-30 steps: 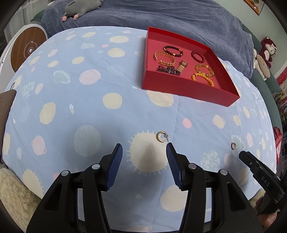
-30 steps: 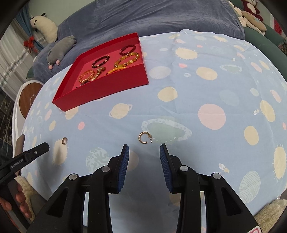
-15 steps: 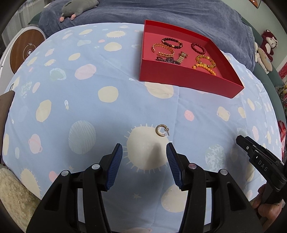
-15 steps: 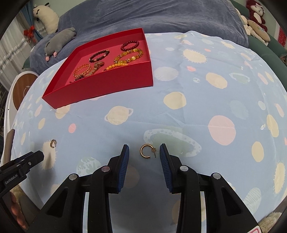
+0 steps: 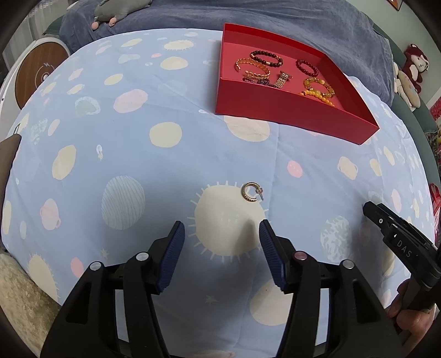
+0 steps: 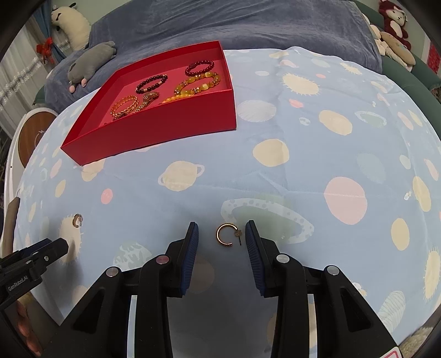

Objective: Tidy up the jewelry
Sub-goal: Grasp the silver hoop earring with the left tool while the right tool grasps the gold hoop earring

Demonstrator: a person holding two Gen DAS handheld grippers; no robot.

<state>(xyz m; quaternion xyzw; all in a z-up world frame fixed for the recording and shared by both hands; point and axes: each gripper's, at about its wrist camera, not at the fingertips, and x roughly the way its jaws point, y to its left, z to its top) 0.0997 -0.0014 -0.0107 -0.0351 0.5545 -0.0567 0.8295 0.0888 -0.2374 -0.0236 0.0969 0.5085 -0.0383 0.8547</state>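
Two gold hoop earrings lie on a blue planet-print cloth. One earring (image 5: 251,192) rests just beyond my left gripper (image 5: 220,234), slightly right of its centre line; the jaws are opening with nothing between them. The other earring (image 6: 228,235) lies flat on the cloth between the tips of my right gripper (image 6: 222,234), whose blue pads stand apart from it on both sides. A red tray (image 5: 289,117) (image 6: 154,129) farther back holds several bead and gold bracelets. In the right wrist view the first earring (image 6: 77,220) shows at the left, near the left gripper's tip.
The cloth covers a rounded table (image 5: 110,137) in front of a blue-covered sofa (image 6: 248,24) with plush toys. A round wooden-topped stand (image 5: 38,74) sits at the left edge. A cream fluffy rug (image 5: 19,297) lies below the table's near edge.
Both grippers came lower and closer to the cloth. The right gripper moved forward until its earring lies between its tips. The left gripper's jaws widened slightly.
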